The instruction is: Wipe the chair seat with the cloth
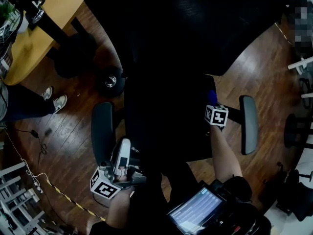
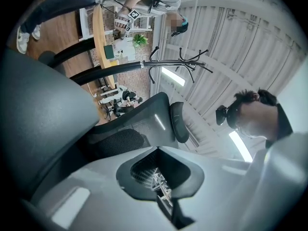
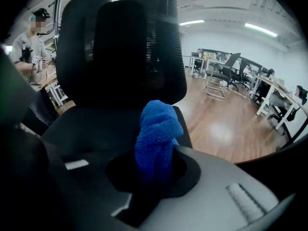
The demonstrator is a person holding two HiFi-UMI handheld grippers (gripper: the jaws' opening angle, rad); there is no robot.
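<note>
Though dim, cloth (image 3: 156,134) in right tool (image 3: 153,170)

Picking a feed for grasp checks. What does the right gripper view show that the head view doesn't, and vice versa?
Only the right gripper view: the blue cloth seen close up, bunched and pinched in the right claw, and the backrest face-on with its mesh.
Only the head view: the armrests on both sides, the left claw by the seat edge, and a lit screen.
Both: the dark chair seat and the wood floor.
</note>
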